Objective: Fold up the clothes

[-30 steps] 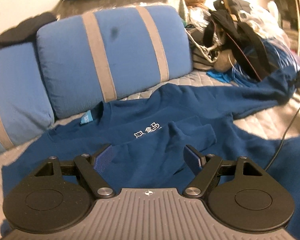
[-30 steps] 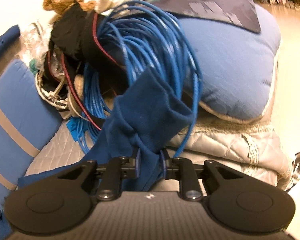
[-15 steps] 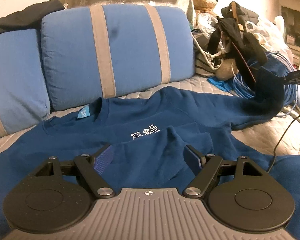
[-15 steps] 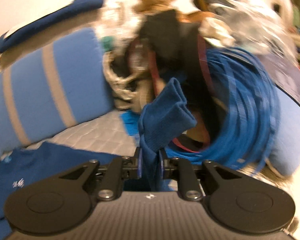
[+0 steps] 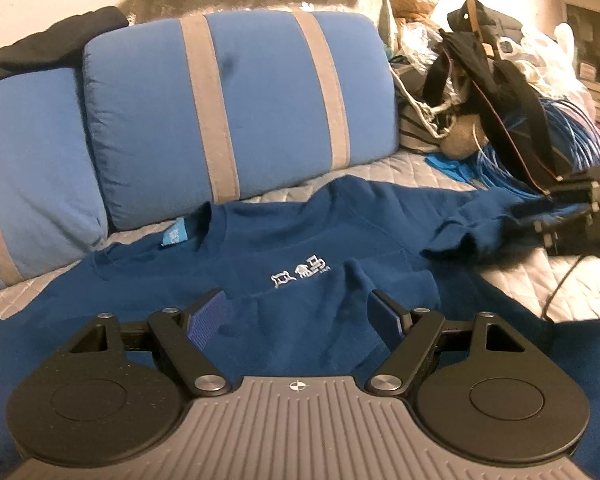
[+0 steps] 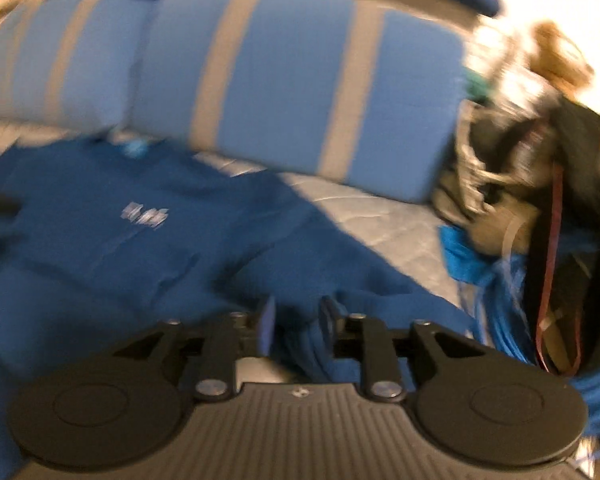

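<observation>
Fingers of the left gripper (image 5: 300, 316) are spread wide above the hem area of a navy sweatshirt (image 5: 260, 256), gripping nothing. Those of the right gripper (image 6: 296, 320) are drawn close, with the cuff of the sweatshirt's sleeve (image 6: 312, 344) pinched between them. The sweatshirt is laid front-up on a quilted grey bed cover (image 5: 560, 280), its collar toward the striped blue cushions (image 5: 240, 112) at the far edge. Its long axis runs from near edge to far edge; the held sleeve stretches toward the right edge. The fabric is judged soft, limp and fairly light, best taken at cuffs, hem or shoulder seams.
</observation>
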Tool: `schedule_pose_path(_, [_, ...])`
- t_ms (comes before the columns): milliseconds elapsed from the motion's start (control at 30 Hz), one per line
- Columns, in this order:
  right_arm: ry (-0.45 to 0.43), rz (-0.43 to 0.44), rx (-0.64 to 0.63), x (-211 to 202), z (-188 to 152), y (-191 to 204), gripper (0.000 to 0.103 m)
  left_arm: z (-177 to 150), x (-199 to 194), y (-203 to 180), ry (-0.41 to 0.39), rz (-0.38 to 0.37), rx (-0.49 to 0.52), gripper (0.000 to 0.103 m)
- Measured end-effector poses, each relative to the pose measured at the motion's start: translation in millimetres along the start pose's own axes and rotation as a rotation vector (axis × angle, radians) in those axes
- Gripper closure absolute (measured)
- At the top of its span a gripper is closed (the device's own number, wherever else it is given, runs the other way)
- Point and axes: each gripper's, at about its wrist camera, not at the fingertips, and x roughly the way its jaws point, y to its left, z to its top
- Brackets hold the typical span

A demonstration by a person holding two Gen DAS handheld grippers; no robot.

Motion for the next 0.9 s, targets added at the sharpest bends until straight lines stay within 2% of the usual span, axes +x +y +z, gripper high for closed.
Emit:
schedule_pose_path(33, [0.005,0.005,-0.031,0,-2,4,0.042,0,1,-1,0.004,0.004,0.008,0.026])
schedule_pose_path(100, [0.013,0.013,-0.089,-1,-6,10,0.032,-2,3,-5,0.014,0.010,0.033,0.026])
schedule_pose_path(233, [0.031,0.015,-0.201,-6,-16,15,0.032,-6,9,-10,0.043,0.029,0.064,0.026])
schedule_pose_path(300, [0.032,-0.012,-0.261,-8,-21,15,0.032,-7,13,-13,0.069,0.055,0.069,0.026])
schedule_pose_path(367, [0.029,-0.042,-0.313,-12,-26,16,0.033,-3,14,-21,0.089,0.081,0.123,0.026])
schedule_pose_path(467, [0.023,-0.057,-0.373,-15,-28,18,0.035,13,11,-34,0.080,0.057,0.209,0.026])
schedule_pose_path(533, [0.026,-0.071,-0.420,-14,-29,21,0.035,24,12,-40,0.079,0.054,0.219,0.026])
schedule_pose_path(667, [0.037,-0.094,-0.514,-13,-31,28,0.037,34,23,-46,0.096,0.009,0.166,0.026])
schedule_pose_path(767, [0.046,-0.115,-0.587,-11,-33,34,0.038,21,30,-44,0.097,-0.002,0.100,0.026])
schedule_pose_path(900, [0.060,-0.137,-0.702,-3,-41,40,0.047,-3,23,-24,0.086,-0.040,-0.077,0.026])
